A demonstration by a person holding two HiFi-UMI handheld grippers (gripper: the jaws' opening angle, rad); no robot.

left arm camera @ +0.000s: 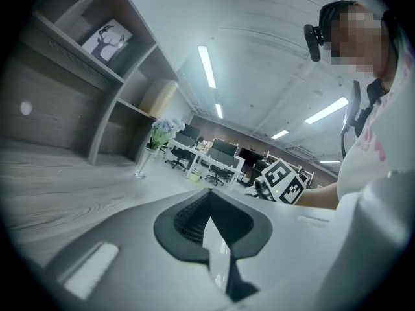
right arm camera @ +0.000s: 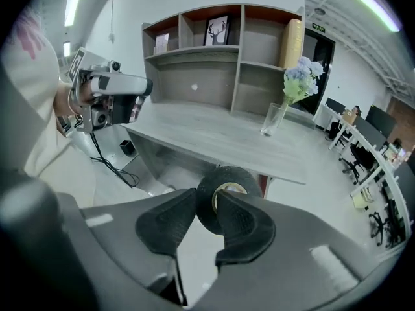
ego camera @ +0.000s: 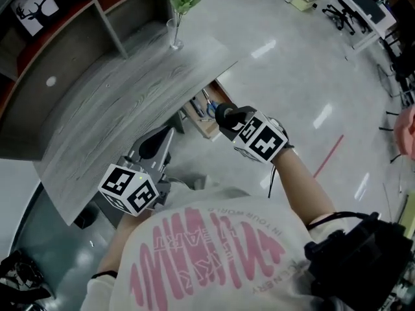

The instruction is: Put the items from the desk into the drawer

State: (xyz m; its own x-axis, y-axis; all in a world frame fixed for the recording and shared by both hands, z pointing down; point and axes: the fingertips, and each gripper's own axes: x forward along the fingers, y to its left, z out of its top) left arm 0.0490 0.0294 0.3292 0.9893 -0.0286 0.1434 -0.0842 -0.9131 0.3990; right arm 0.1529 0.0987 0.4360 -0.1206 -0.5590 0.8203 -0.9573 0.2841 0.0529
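My right gripper (right arm camera: pixel 206 203) is shut on a black roll of tape (right arm camera: pixel 227 173), held on edge between the pads. In the head view the tape roll (ego camera: pixel 225 113) hangs just right of the open drawer (ego camera: pixel 206 129) under the grey wooden desk (ego camera: pixel 130 96). The drawer holds a few small items that are hard to make out. My left gripper (ego camera: pixel 154 144) is low at the desk's near edge, its pads together with nothing between them (left arm camera: pixel 207 203). The right gripper's marker cube (left arm camera: pixel 283 180) shows in the left gripper view.
A glass vase of flowers (ego camera: pixel 176 31) stands at the desk's far corner, also in the right gripper view (right arm camera: pixel 275 118). A shelf unit (right arm camera: pixel 214 50) rises behind the desk. A black cable (right arm camera: pixel 110 164) lies on the floor. Office chairs and desks (ego camera: pixel 353 5) stand further off.
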